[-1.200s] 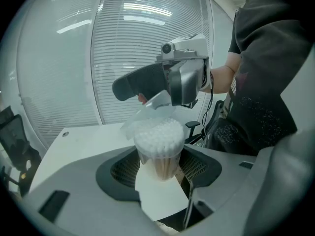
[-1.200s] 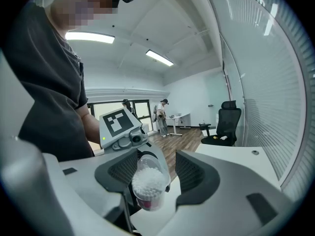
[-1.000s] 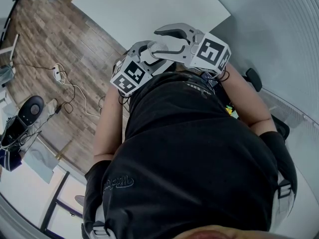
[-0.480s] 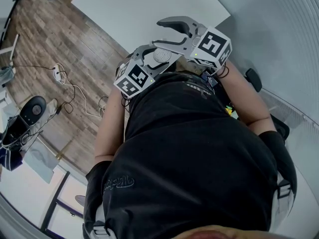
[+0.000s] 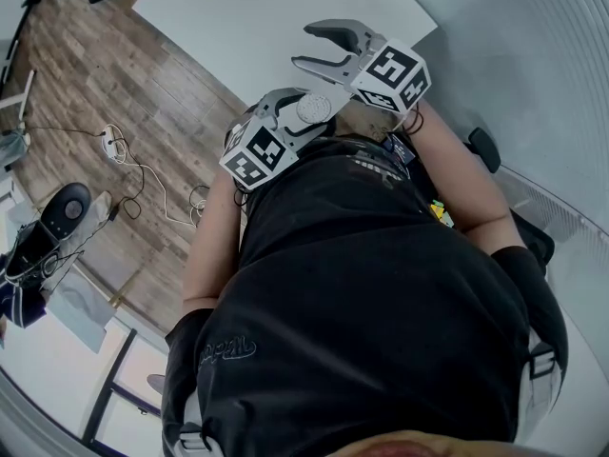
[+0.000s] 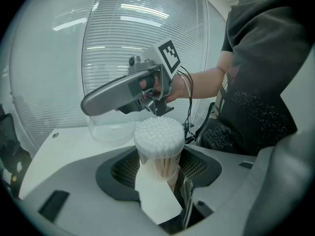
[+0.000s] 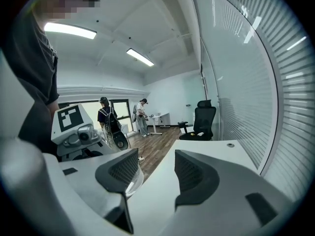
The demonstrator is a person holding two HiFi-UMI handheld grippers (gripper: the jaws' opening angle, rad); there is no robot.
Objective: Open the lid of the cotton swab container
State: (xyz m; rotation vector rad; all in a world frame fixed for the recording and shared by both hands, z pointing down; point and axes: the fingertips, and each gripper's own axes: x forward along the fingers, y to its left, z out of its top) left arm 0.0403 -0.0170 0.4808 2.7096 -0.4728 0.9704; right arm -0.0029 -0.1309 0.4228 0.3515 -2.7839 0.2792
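The cotton swab container (image 6: 158, 154) stands upright between the jaws of my left gripper (image 6: 160, 167), which is shut on it. Its top is uncovered and the white swab heads (image 6: 158, 132) show; a white label hangs down its front. The clear lid (image 6: 111, 132) sits just under my right gripper (image 6: 91, 102), beyond the container. In the right gripper view that gripper (image 7: 156, 168) has its jaws apart with a bare gap, and only the lid's rim (image 7: 134, 178) peeks out by the left jaw. From above, the right gripper (image 5: 304, 46) hovers over the table past the left gripper (image 5: 285, 122).
A white table (image 5: 247, 17) lies under both grippers, its edge near the lid. A slatted glass wall runs along its far side. An office chair (image 7: 203, 119) and two people (image 7: 106, 119) are far back. Cables lie on the wooden floor (image 5: 114, 84).
My right gripper has moved away from the left one, out over the table. The swab heads, partly covered by it a second ago, now show fully. The left gripper has stayed put.
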